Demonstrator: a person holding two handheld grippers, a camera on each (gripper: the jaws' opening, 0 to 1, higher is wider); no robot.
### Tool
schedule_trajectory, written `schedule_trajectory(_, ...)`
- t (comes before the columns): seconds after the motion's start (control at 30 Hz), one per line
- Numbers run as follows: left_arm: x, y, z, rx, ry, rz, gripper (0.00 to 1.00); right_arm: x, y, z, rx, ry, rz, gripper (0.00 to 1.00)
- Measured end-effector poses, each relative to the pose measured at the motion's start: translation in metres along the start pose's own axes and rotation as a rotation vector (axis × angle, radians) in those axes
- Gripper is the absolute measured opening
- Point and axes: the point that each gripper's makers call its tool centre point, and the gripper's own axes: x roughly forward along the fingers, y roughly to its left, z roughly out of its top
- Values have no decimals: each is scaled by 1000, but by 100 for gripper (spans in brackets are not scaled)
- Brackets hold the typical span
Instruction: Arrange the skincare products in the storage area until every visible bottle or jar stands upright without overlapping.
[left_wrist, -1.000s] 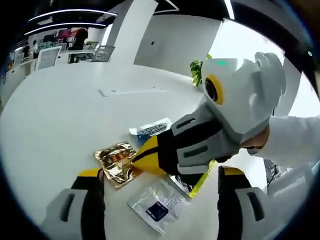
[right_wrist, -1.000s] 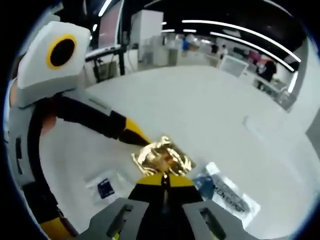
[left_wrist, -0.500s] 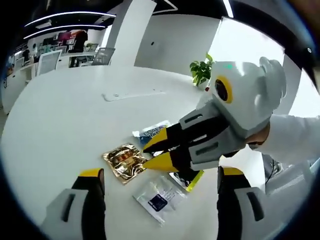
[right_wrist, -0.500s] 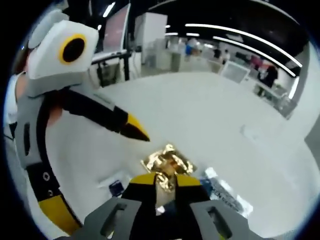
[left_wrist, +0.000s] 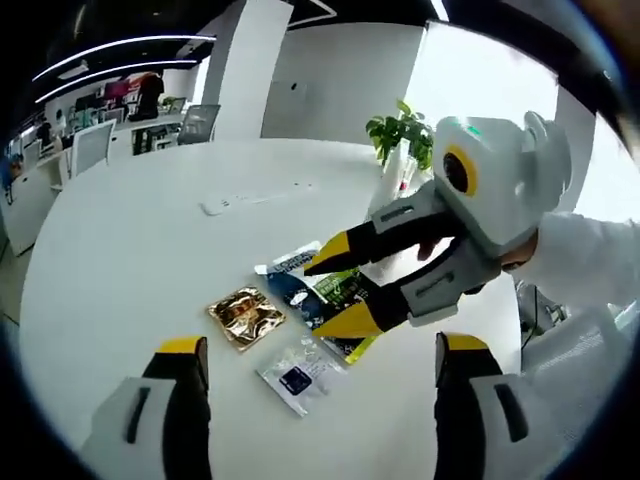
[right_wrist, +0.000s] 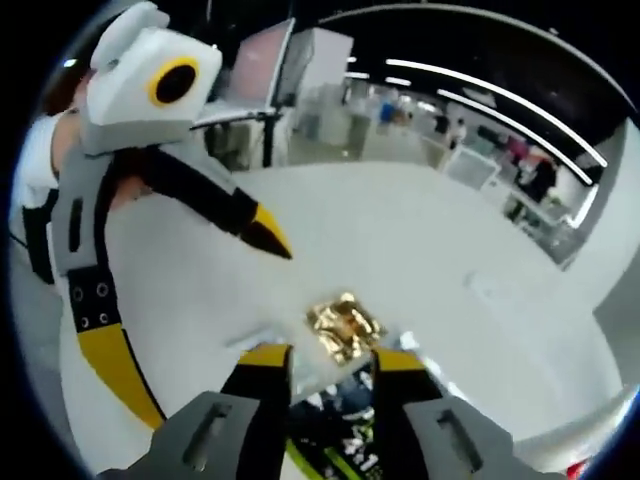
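In the left gripper view, the left gripper (left_wrist: 315, 365) stands with its two black, yellow-tipped jaws far apart at the bottom of the frame, holding nothing, and the sachets lie on the white round table (left_wrist: 120, 250) in the gap above and between them. The gold foil sachet (left_wrist: 246, 316) sits just left of centre, flat on the table; the clear sachet with a dark blue label (left_wrist: 297, 374) lies just below and to the right of it, close beside it, and whether the two touch cannot be told. A blue and white sachet (left_wrist: 291, 266) and a dark sachet with green print (left_wrist: 345, 290) lie just right of the gold one, partly overlapping each other. The right gripper (left_wrist: 338, 292) reaches in from the right of the frame, its yellow-tipped jaws spread apart above the dark sachet and closed on nothing. In the right gripper view, the right gripper (right_wrist: 330, 358) rises from the bottom with a clear gap between its jaws, and the gold foil sachet (right_wrist: 345, 325) lies just beyond the tips, apart from them. The left gripper (right_wrist: 270, 235) shows at the upper left of that frame, well above the sachet.
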Motion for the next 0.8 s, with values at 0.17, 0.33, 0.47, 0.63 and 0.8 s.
schedule_trajectory(0.17, -11, -6, 4, 15, -13, 4, 89, -15, 11, 1, 9, -6, 13, 31)
schedule_trajectory(0.33, -27, -14, 3, 39, -16, 13, 89, -37, 21, 6, -11, -28, 6, 38)
schedule_trajectory(0.47, -37, -22, 0, 65, -16, 28, 91, -50, 29, 6, -18, -37, 8, 45)
schedule_trajectory(0.63, -46, -28, -2, 75, -10, 31, 93, -61, 36, -2, -20, -29, 2, 56)
schedule_trajectory(0.8, -57, -32, -3, 95, -13, 40, 95, -73, 38, -5, 8, -38, -11, 62)
